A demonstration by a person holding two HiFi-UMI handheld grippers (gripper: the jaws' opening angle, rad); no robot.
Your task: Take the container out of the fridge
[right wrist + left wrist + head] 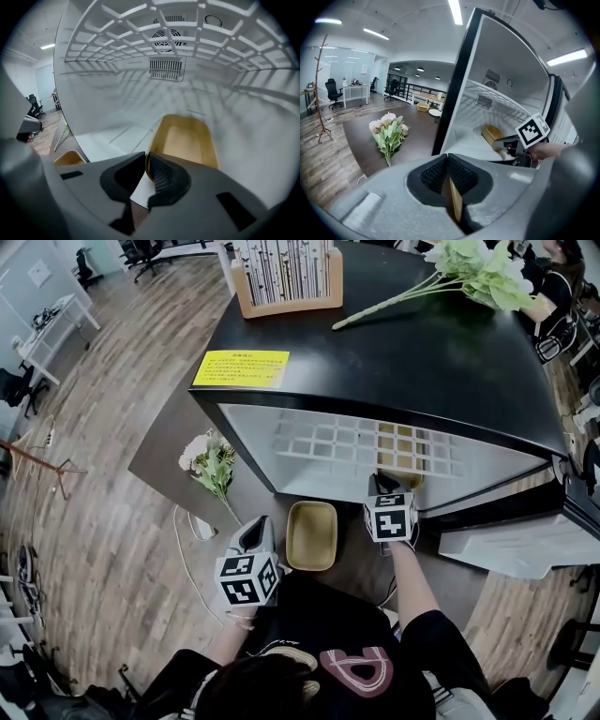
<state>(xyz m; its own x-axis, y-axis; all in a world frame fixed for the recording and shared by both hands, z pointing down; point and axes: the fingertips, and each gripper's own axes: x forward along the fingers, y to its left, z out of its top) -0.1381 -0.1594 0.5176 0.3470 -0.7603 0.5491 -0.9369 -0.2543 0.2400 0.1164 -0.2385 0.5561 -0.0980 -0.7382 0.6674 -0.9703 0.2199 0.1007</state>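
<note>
From the head view, the fridge (403, 362) stands open, and the right claw (384, 486) reaches into its mouth at the tan container (401, 462) under the wire shelf (319, 442). A second container (311, 535) lies outside, just beside the left claw (255, 529).

In the left gripper view, the left claw (448, 161) is closed tight.

In the right gripper view, the right claw (146, 161) is pinched narrow on the tan container's (187, 140) near rim.

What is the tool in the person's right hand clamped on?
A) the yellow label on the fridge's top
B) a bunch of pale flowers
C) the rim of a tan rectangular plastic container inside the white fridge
C: the right gripper view shows the right gripper pinching the near rim of the tan rectangular plastic container, which sits inside the white fridge.
</note>
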